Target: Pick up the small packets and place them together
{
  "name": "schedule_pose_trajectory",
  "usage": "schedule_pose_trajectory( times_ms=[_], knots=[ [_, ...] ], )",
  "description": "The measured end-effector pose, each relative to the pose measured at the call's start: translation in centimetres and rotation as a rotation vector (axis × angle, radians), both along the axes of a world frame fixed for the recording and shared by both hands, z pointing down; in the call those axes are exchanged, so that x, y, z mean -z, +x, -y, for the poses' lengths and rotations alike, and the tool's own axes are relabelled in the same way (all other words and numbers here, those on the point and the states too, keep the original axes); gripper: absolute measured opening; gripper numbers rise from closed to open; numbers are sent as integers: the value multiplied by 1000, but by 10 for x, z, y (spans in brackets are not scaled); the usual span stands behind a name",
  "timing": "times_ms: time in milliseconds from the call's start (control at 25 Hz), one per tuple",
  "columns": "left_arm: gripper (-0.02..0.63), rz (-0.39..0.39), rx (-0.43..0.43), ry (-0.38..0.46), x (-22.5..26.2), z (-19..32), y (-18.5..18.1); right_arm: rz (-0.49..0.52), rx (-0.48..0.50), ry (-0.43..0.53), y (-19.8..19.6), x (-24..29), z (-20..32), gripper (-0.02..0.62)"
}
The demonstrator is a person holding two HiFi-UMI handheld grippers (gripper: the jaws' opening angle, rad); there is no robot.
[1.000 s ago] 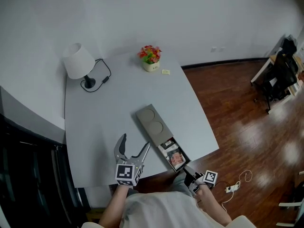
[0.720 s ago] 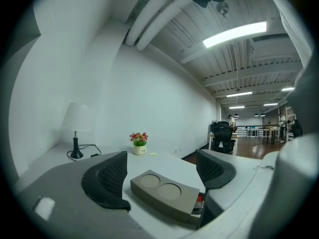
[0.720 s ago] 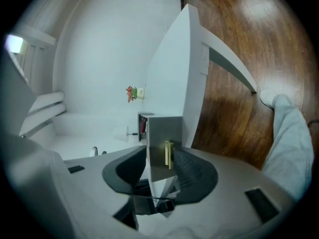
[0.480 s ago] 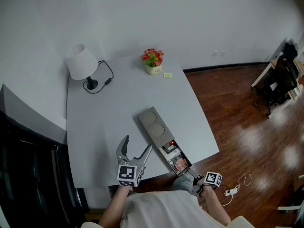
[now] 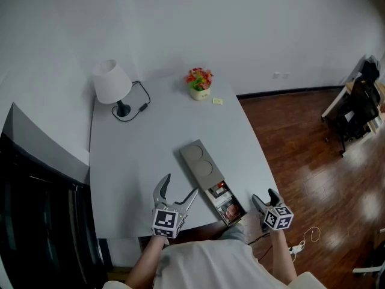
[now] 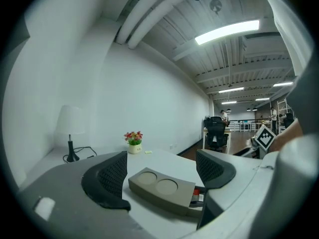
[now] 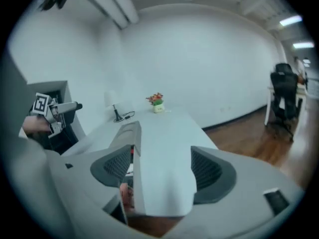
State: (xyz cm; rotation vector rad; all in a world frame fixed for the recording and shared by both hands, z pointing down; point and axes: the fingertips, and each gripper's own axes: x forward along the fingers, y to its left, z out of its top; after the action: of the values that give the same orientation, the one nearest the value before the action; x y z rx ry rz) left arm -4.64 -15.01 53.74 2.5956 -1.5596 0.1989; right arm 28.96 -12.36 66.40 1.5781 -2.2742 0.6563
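A long grey box [image 5: 201, 163] with two round recesses lies on the pale table [image 5: 138, 155]. Its open near end holds several small printed packets [image 5: 224, 200]. My left gripper [image 5: 179, 186] stands open just left of the box, and in the left gripper view [image 6: 159, 176] the box [image 6: 160, 184] shows between the jaws with nothing held. My right gripper [image 5: 265, 196] hovers off the table's front right corner, right of the packets. Its jaws have just been opening and now stand open and empty [image 7: 162, 171]. The box [image 7: 127, 133] lies ahead to its left.
A white lamp [image 5: 112, 82] with a black cord stands at the table's far left. A flower pot [image 5: 200, 81] and a small yellow piece [image 5: 217, 101] sit at the far edge. Wooden floor [image 5: 313, 173] lies to the right, with a dark chair [image 5: 361, 95] beyond.
My right gripper has risen from below the table's front edge to beside its right corner, rolled over and opened. My left gripper has stayed where it was.
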Motion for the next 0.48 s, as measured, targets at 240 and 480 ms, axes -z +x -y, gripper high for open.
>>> schedule_pose_trajectory(
  times_ms=[240, 480],
  knots=[
    [414, 2, -15, 38, 13, 0, 1, -14, 154, 306, -97, 103, 62, 389],
    [417, -44, -14, 125, 44, -4, -4, -23, 291, 573, -179, 189, 65, 445]
  ],
)
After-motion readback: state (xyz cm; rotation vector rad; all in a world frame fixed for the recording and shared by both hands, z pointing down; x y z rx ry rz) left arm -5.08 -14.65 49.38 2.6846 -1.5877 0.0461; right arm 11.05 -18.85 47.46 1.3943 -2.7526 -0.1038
